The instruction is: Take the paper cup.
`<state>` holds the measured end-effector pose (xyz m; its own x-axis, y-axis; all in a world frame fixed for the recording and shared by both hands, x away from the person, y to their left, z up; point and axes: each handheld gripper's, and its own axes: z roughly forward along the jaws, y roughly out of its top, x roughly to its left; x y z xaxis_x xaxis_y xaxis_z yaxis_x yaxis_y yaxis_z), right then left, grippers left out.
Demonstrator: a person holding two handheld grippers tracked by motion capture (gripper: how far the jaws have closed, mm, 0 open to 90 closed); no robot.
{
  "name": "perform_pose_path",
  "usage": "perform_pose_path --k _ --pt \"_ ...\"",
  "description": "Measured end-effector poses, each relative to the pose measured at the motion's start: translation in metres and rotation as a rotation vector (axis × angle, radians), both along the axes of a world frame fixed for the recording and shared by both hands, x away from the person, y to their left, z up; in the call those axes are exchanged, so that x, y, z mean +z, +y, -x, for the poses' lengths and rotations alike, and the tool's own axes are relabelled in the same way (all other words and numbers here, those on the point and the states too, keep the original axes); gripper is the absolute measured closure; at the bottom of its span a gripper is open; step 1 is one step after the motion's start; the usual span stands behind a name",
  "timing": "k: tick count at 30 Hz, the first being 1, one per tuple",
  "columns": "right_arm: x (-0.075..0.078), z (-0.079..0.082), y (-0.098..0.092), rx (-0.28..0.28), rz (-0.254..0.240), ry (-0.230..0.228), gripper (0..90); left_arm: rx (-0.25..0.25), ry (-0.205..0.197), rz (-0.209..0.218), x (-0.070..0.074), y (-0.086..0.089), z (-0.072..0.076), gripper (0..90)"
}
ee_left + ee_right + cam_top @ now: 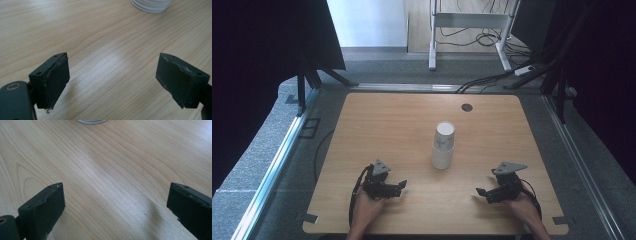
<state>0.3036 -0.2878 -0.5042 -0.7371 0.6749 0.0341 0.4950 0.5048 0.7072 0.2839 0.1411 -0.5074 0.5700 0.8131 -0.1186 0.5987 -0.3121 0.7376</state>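
Item one: a stack of white paper cups (443,145), mouths down, is standing upright near the middle of the light wooden surface (387,120); its ribbed rim is showing at the top edge of the left gripper view (151,5) and of the right gripper view (92,121).

Item two: the black left gripper (402,186), held in the person's left hand (367,207), is resting low over the near left part of the surface, well apart from the cups. Its jaws are standing spread with bare wood between them (112,80).

Item three: the black right gripper (480,193), held in the right hand (526,210), is lying at the near right, pointing inward. Its jaws are gaping wide, gripping nothing (115,212).

Item four: a small dark round disc (467,107) is sitting in the far part of the surface.
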Motion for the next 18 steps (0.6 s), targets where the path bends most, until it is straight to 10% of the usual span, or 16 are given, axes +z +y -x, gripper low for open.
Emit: perform_pose_path --k 18 --pt "0.0013 0.0008 0.0016 0.017 0.003 -0.007 1.6 -0.007 -0.038 -0.008 -0.0028 -0.0036 0.0024 11.3"
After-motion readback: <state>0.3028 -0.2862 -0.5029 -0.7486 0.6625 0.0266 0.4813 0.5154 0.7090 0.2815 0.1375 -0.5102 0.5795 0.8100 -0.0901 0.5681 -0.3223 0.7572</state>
